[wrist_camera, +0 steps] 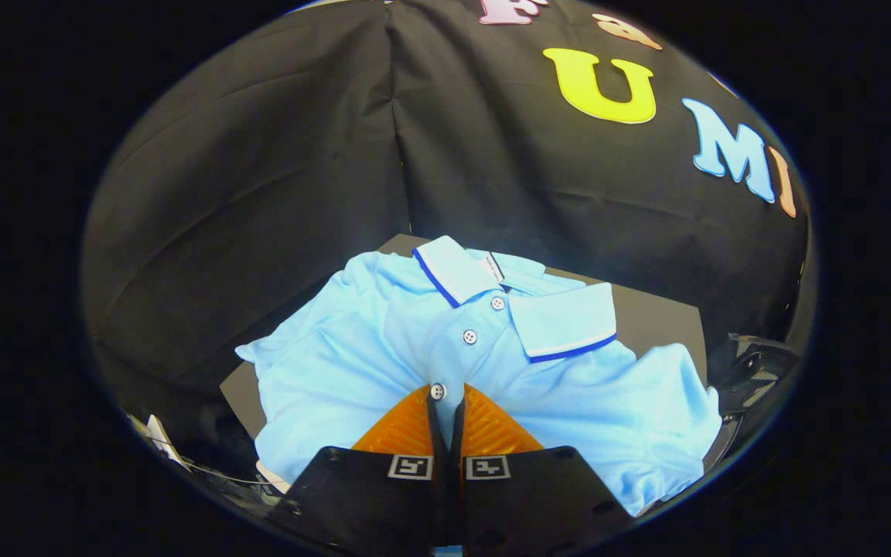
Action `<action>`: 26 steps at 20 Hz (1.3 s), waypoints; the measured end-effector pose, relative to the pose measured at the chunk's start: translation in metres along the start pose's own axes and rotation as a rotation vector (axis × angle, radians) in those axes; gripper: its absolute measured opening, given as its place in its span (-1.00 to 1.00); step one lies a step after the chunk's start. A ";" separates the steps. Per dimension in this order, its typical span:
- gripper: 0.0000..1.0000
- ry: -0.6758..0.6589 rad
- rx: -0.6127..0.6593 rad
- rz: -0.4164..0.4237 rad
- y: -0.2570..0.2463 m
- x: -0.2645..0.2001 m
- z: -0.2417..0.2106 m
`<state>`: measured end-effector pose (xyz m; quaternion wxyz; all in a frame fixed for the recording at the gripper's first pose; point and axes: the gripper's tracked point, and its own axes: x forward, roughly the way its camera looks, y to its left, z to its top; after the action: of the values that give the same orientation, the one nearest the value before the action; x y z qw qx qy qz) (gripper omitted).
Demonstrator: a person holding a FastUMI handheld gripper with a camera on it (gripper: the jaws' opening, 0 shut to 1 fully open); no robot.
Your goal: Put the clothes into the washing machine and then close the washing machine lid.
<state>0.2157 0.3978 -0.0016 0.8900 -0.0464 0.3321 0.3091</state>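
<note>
A light blue polo shirt point(353, 363) with a blue-trimmed collar lies spread on a dark flat surface point(650, 317), collar away from me. My gripper point(445, 396) sits on the button placket, its fingertips at the lowest button point(437, 391). The two fingers stand almost together, and the cloth creases run in toward them, so a fold of the shirt front is pinched between them. The shirt's lower part is hidden under the gripper body.
The black cloth wall stands close behind the surface. A dark glossy object point(755, 371) sits just past the shirt's right sleeve. Some pale items and thin wires point(163, 445) lie low to the left of the surface.
</note>
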 end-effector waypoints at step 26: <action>-0.97 -0.309 0.046 0.034 -0.118 -0.103 0.043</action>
<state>0.2475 0.2619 0.0807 0.9259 0.0279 0.1991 0.3197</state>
